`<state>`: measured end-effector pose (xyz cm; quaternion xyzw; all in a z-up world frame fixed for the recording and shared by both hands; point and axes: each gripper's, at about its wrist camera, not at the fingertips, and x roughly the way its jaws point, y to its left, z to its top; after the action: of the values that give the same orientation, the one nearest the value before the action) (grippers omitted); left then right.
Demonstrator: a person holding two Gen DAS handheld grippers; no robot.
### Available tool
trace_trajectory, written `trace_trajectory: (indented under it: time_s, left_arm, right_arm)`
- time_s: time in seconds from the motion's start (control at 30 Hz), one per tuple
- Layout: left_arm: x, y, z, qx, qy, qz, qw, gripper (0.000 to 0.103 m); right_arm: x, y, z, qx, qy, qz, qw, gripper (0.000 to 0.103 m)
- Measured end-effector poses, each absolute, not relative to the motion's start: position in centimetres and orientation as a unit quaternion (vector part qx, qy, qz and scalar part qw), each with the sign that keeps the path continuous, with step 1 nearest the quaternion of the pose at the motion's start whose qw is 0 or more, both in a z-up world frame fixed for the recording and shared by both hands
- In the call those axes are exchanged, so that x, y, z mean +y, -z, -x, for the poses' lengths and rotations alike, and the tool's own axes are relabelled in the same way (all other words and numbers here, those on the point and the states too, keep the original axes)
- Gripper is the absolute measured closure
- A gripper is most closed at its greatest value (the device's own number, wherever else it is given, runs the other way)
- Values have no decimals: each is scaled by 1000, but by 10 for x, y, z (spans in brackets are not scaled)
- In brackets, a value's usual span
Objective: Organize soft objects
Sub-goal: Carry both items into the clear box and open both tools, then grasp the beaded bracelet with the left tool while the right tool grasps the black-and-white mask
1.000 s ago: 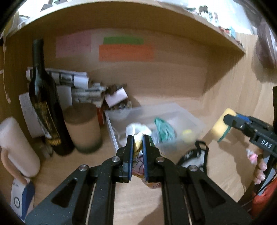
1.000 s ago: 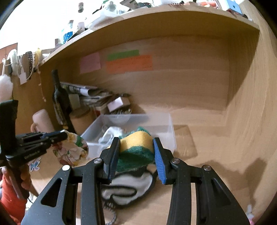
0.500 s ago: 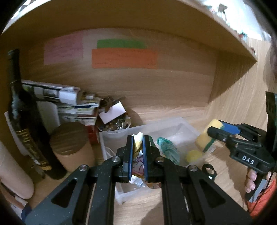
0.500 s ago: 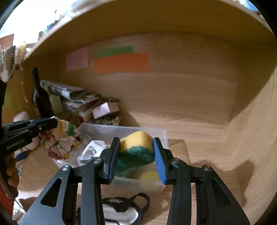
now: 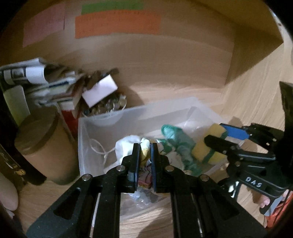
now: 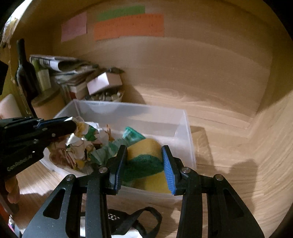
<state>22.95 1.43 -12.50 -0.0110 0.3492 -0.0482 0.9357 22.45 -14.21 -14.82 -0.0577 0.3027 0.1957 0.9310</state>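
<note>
1. Right wrist view: one right gripper (image 6: 144, 163) has its fingers (image 6: 167, 168) partly apart and pressed on a single yellow-and-green sponge (image 6: 144, 155), held over the near right end of one clear plastic bin (image 6: 185, 131).
2. The sponge's long axis runs away from the camera along the fingers, yellow end forward and slightly up, green scouring band across the middle.
3. One left gripper (image 6: 70, 125) enters from the left edge, fingers nearly closed on one crumpled floral cloth (image 6: 80, 141) that hangs over the bin's left end.
4. Left wrist view: the left gripper (image 5: 145, 159) pinches the cloth (image 5: 144, 152) between narrow-set fingers; cloth bunches up past the tips and trails down toward the camera.
5. Inside the bin (image 5: 86, 139): one white cloth (image 5: 124, 148) and one teal cloth (image 5: 175, 141), the latter lying lengthwise toward the back wall.
6. Beside the bin on the wooden tabletop (image 6: 228, 146): one dark wine bottle (image 6: 25, 73), one brown-lidded canister (image 5: 44, 146), one stack of papers (image 6: 62, 65).
7. Three coloured notes, pink (image 6: 74, 26), green (image 6: 120, 12) and orange (image 6: 129, 26), sit on the back panel.
</note>
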Motion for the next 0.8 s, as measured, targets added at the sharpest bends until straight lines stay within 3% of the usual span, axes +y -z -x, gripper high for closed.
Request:
trace_trajectory:
  time_s: [0.17,0.27,0.37,0.43,0.53,0.8]
  left_arm:
    - [19,131,-228,361,42,11,931,90]
    - [21,128,-225,361,39,10,932,74]
    - [24,124,-221,354,36,12,934,58]
    - [25,119,-216,347,35,14,937,53]
    - [28,111,-209,337,32,14,941,45]
    - [28,89,-180,300,18,11,954,7]
  right_arm:
    - [-141,150,-227,315,-199,60,926,65]
    - [-140,149,-226,318,-199,65,925,63]
    - [-139,148,-225,318,-197,69,925,49]
    - [-141,145,-222,313,-199,65,926,39]
    - [-144,137,-215,303,-200,60,930,30]
    - [-157,119,-185,281,-215,45,934,12]
